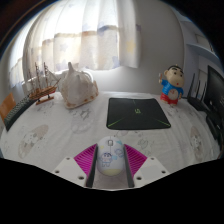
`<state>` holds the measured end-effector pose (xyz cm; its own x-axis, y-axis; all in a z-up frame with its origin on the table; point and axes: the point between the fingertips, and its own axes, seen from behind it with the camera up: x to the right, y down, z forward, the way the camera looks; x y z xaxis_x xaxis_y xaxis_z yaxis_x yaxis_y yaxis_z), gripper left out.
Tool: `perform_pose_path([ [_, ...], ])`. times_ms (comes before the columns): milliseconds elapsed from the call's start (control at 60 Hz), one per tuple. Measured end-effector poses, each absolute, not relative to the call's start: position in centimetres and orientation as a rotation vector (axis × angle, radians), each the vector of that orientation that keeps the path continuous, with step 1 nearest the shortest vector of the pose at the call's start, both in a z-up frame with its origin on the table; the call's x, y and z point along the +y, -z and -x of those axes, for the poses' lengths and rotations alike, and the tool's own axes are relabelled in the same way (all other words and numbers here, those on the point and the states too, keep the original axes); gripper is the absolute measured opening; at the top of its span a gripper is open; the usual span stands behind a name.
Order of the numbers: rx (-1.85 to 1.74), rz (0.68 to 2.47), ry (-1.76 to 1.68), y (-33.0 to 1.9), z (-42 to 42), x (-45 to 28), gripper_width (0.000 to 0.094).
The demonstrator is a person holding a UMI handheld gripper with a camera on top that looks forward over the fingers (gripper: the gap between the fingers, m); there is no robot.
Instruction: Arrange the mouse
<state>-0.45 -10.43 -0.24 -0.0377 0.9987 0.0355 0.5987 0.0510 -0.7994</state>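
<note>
A white mouse point(110, 156) with small printed figures sits between my gripper's point(111, 162) two fingers, whose magenta pads point(86, 157) press against both its sides. The mouse is held just above the patterned tablecloth point(50, 135). A black mouse mat point(138, 112) lies flat on the table beyond the fingers, slightly to the right.
A model sailing ship point(42, 84) stands at the far left. A white figurine point(77, 85) stands next to it. A cartoon boy figure point(171, 87) stands at the far right, with a dark object point(212, 92) beside it. White curtains hang behind.
</note>
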Motion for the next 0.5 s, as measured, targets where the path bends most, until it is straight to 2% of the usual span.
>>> perform_pose_path([
  [100, -1.666, 1.6, -0.836, -4.0, 2.2, -9.9, 0.0462],
  [117, -1.662, 1.594, -0.844, -4.8, 2.6, -9.9, 0.0428],
  [250, -1.576, 1.554, -0.897, -11.4, 8.0, -8.3, 0.0405],
  [317, -1.525, 1.521, -0.879, -13.5, 11.2, -6.5, 0.0396],
  [400, -1.507, 1.527, -0.858, -12.9, 15.0, -4.5, 0.0394],
  [500, -1.532, 1.551, -0.777, -8.7, 18.5, -1.8, 0.0395],
])
